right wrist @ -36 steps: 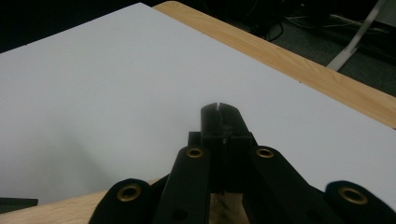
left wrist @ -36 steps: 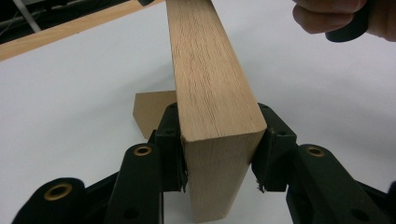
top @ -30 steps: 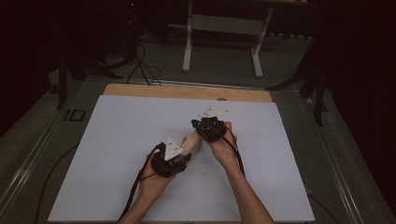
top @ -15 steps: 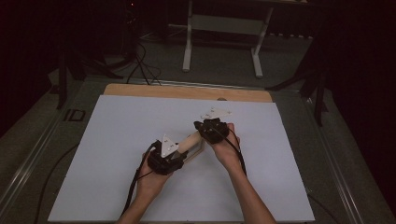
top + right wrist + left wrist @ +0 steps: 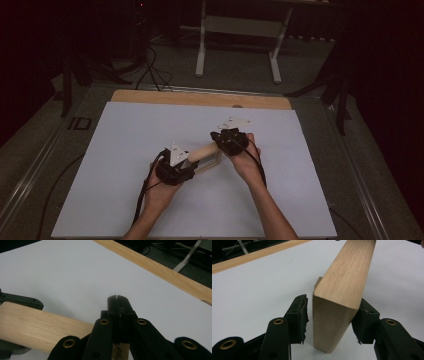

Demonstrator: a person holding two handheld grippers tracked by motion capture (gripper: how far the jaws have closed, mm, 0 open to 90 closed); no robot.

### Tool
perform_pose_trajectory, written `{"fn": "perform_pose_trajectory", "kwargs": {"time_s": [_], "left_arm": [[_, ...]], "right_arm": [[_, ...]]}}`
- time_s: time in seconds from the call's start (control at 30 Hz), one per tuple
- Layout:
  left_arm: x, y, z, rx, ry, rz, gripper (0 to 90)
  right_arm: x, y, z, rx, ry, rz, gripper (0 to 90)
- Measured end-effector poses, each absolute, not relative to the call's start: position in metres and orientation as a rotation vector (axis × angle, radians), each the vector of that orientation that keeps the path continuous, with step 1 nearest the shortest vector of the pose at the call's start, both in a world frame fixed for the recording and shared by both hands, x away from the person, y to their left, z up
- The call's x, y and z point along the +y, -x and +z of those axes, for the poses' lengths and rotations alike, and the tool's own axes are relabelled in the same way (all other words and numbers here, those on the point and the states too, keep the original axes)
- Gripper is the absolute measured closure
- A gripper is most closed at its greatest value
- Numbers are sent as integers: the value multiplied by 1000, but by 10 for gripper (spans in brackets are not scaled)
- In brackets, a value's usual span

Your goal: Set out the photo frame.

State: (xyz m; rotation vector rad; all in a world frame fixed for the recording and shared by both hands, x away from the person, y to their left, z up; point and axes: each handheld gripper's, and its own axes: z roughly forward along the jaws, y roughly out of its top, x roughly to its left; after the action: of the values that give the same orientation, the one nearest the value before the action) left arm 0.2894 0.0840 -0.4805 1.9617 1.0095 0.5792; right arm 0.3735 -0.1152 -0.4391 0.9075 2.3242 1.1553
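The wooden frame (image 5: 206, 156) stands on edge on the white bench (image 5: 125, 135) between the two claws, and each claw has a different job. The right claw (image 5: 226, 142) sits at the frame's far end with its jaws pinched fully together; in the right gripper view they meet above a sliver of wood at the bottom edge, though whether they nip it or merely rest against the frame I cannot tell. That end seems to be the steadying one, keeping the piece upright. The left claw (image 5: 329, 322) straddles the frame's near end (image 5: 337, 315), and its jaws have just been opening: the left pad (image 5: 303, 317) stands clear of the wood with a gap, while the right pad (image 5: 363, 322) lies just beside the other face (contact there is hard to judge). The frame therefore stands between the left jaws without being squeezed, most likely a release or a re-grip.
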Motion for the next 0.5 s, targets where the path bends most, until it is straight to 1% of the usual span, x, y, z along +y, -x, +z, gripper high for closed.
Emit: {"fn": "perform_pose_trajectory", "kwargs": {"time_s": [0.5], "left_arm": [[91,-293,-480,1030,-1948,578,506]], "right_arm": [[-123,-364,-439,2332,-909,1156,899]]}}
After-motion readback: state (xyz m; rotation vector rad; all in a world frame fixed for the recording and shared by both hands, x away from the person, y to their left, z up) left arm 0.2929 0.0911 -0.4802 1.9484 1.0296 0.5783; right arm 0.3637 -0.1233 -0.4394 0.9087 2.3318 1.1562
